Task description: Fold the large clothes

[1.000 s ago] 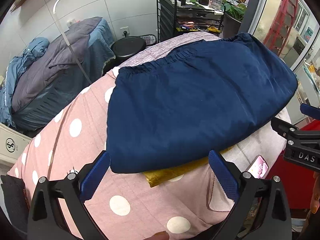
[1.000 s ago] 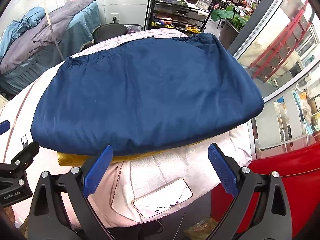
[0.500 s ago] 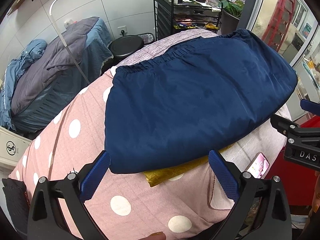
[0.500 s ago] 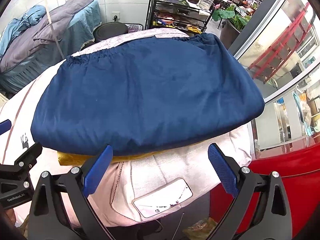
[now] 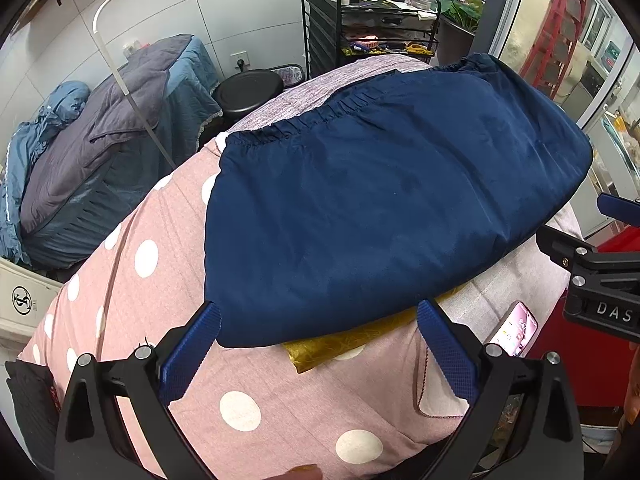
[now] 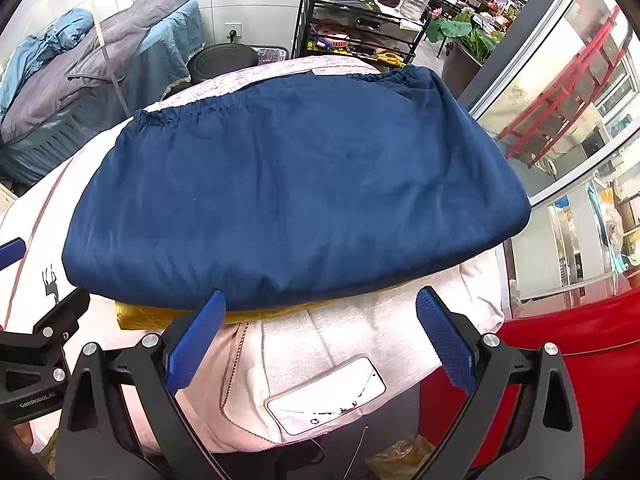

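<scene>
Your left gripper (image 5: pixel 318 344) was spread wide and empty, its blue pads (image 5: pixel 191 354) hovering just short of the near edge of the navy garment (image 5: pixel 380 208). Your right gripper (image 6: pixel 320 334) was likewise released, gripping nothing, its pads (image 6: pixel 446 342) also just off the garment's (image 6: pixel 288 188) near edge.

The garment lay folded and flat, its gathered elastic hem along the far side. It rested on a yellow cloth (image 5: pixel 340 346), of which only a strip showed past the garment's near edge; in the right view that strip (image 6: pixel 160 316) ran under the garment's near-left corner. Both lay on the pink dotted sheet (image 5: pixel 132 276), which spread out to the left of the garment and in front of it. A phone (image 6: pixel 326 396) lay face up on the sheet, nearer you than the garment and toward its right end.

Beyond the garment's far edge stood a black stool (image 5: pixel 248 92) and a wire rack (image 5: pixel 360 24) holding bottles. Far left of the garment was a heap of grey and blue bedding (image 5: pixel 100 128).
</scene>
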